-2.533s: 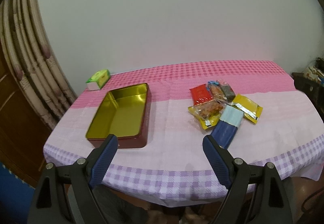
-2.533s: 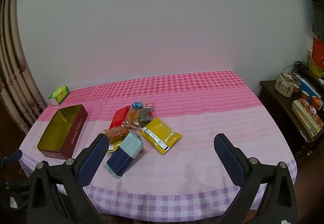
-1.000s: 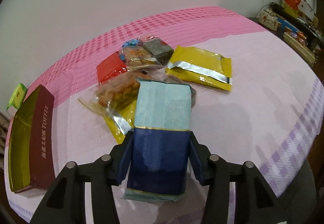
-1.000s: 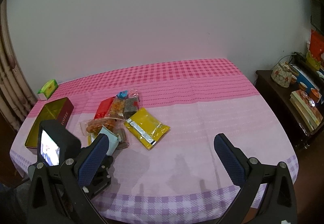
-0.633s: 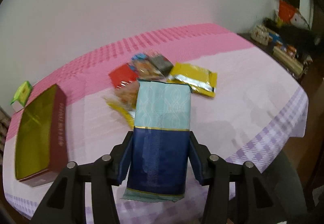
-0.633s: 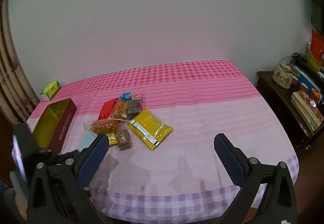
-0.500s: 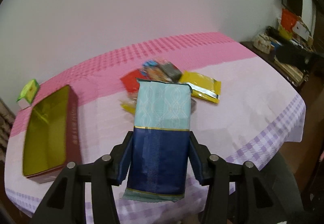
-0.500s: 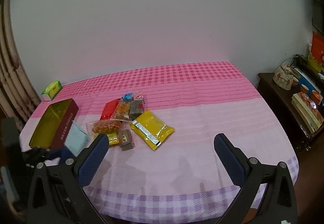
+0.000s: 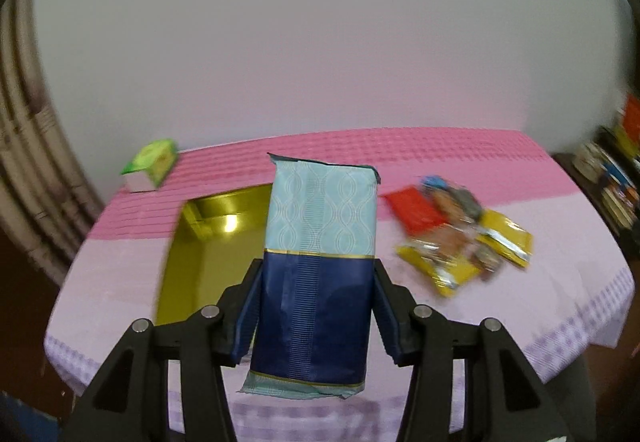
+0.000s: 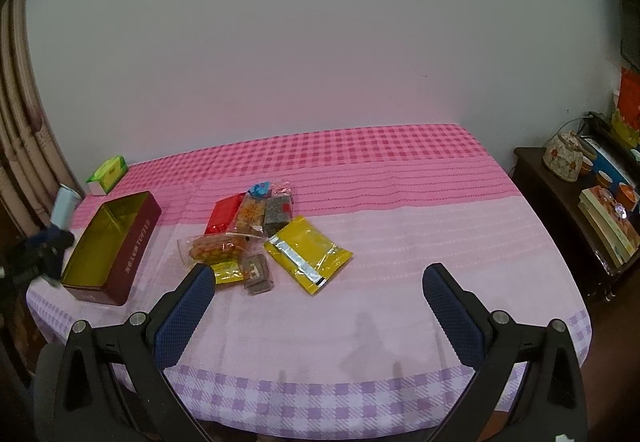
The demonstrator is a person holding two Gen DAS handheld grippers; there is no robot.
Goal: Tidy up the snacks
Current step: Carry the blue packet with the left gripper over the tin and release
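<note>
Pink checked tablecloth (image 10: 400, 242) spans both views. Gold-lined toffee tin (image 9: 208, 242), at frame left a second ago, now lies centre-left behind the blue packet (image 9: 316, 274), clamped between the left gripper's (image 9: 316, 306) pads and lifted clear of the snack pile (image 10: 264, 238); placement in the tin probably follows. Right gripper (image 10: 316, 306) hovers spread and empty at lower centre.

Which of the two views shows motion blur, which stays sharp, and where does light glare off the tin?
Left wrist view: the snack pile and tablecloth are smeared, while the blue packet in the left hand-held gripper stays crisp; a bright glare spot sits inside the gold tin. Right wrist view: sharp throughout, edges bowed by the fisheye.
</note>
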